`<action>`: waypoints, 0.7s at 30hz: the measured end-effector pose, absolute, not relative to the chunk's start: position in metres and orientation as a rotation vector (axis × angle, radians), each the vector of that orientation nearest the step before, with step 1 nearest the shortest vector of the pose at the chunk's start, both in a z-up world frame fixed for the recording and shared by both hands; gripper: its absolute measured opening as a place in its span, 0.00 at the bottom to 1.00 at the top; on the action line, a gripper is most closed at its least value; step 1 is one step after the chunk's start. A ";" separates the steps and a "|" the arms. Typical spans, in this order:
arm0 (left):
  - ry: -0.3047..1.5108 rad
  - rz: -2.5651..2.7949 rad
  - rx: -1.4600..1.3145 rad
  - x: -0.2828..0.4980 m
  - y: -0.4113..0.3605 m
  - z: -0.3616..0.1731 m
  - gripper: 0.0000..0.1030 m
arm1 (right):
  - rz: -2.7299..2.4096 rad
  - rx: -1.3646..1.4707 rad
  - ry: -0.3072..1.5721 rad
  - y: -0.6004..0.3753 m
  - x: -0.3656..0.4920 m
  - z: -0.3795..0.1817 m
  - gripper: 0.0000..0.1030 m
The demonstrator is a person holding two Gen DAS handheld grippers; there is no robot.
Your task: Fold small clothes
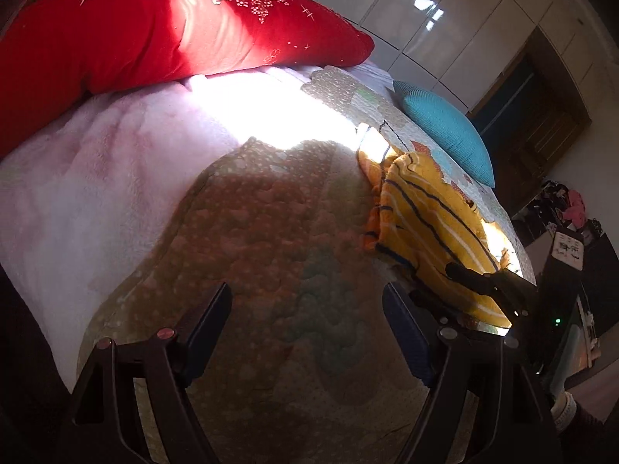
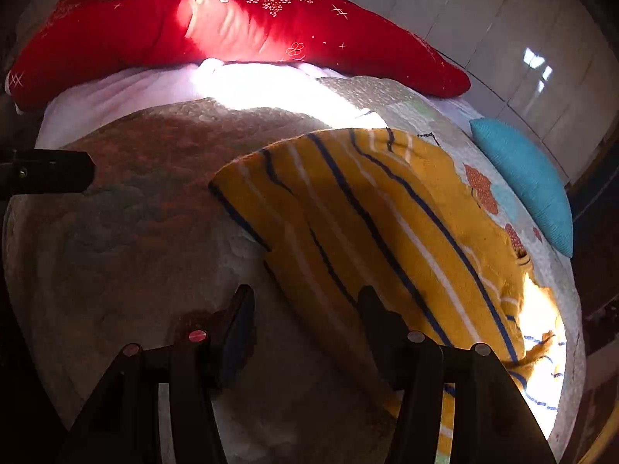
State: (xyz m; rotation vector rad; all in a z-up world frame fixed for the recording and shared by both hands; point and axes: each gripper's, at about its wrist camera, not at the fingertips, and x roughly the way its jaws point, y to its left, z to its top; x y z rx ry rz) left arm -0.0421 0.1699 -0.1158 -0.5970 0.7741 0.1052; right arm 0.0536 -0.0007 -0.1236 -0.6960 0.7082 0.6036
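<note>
Here, in the left wrist view, one yellow striped garment (image 1: 429, 224) lay on the quilt (image 1: 271, 232), off to the right of the left gripper (image 1: 307, 301). That gripper's jaws stood apart with only quilt between them. One red pillow (image 1: 162, 27) and one blue cushion (image 1: 448, 127) sat farther back, and the right gripper (image 1: 487, 282) showed dark over the garment's near edge.

In the right wrist view, the same single garment (image 2: 387, 224) spread wide, folded over itself. The right gripper (image 2: 305, 297) was released, its right finger over the cloth, nothing pinched. The red pillow (image 2: 232, 31), blue cushion (image 2: 526, 178) and left gripper (image 2: 50, 172) ringed the scene.
</note>
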 end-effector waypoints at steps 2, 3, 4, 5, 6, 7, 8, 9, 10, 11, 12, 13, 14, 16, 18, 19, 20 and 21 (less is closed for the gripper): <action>0.761 0.121 -0.632 -0.051 0.181 -0.118 0.77 | 0.551 -0.740 0.662 0.020 0.057 -0.129 0.46; 0.756 0.122 -0.647 -0.054 0.186 -0.120 0.77 | 0.523 -0.755 0.654 0.030 0.060 -0.131 0.39; 0.751 0.120 -0.662 -0.056 0.189 -0.121 0.77 | 0.499 -0.765 0.658 0.039 0.065 -0.133 0.37; 0.746 0.118 -0.672 -0.059 0.190 -0.122 0.77 | 0.469 -0.778 0.664 0.048 0.070 -0.136 0.35; 0.741 0.115 -0.677 -0.060 0.191 -0.122 0.77 | 0.442 -0.786 0.664 0.055 0.076 -0.139 0.33; 0.739 0.115 -0.678 -0.059 0.191 -0.121 0.77 | 0.417 -0.791 0.662 0.063 0.082 -0.140 0.33; 0.738 0.117 -0.674 -0.060 0.190 -0.121 0.77 | 0.394 -0.797 0.661 0.070 0.087 -0.141 0.32; 0.738 0.119 -0.670 -0.059 0.188 -0.120 0.77 | 0.374 -0.803 0.662 0.076 0.093 -0.142 0.32; 0.738 0.120 -0.667 -0.059 0.187 -0.119 0.77 | 0.360 -0.802 0.669 0.081 0.098 -0.141 0.30; 0.739 0.118 -0.668 -0.059 0.186 -0.118 0.77 | 0.362 -0.785 0.684 0.083 0.104 -0.140 0.26; 0.740 0.115 -0.670 -0.059 0.185 -0.118 0.77 | 0.381 -0.753 0.708 0.084 0.109 -0.138 0.20; 0.742 0.113 -0.671 -0.059 0.184 -0.117 0.77 | 0.402 -0.718 0.729 0.081 0.114 -0.134 0.14; 0.746 0.112 -0.672 -0.059 0.184 -0.117 0.77 | 0.431 -0.667 0.748 0.076 0.118 -0.128 0.13; 0.751 0.110 -0.675 -0.055 0.184 -0.117 0.77 | 0.491 -0.528 0.770 0.056 0.125 -0.108 0.11; 0.761 0.106 -0.677 -0.054 0.180 -0.115 0.77 | 0.513 -0.378 0.759 0.027 0.132 -0.081 0.10; 0.766 0.102 -0.676 -0.051 0.177 -0.114 0.77 | 0.501 -0.303 0.740 0.007 0.136 -0.065 0.10; 0.768 0.095 -0.674 -0.050 0.174 -0.112 0.77 | 0.481 -0.228 0.721 -0.015 0.141 -0.049 0.09; 0.767 0.089 -0.669 -0.048 0.170 -0.109 0.77 | 0.462 -0.145 0.710 -0.042 0.146 -0.035 0.09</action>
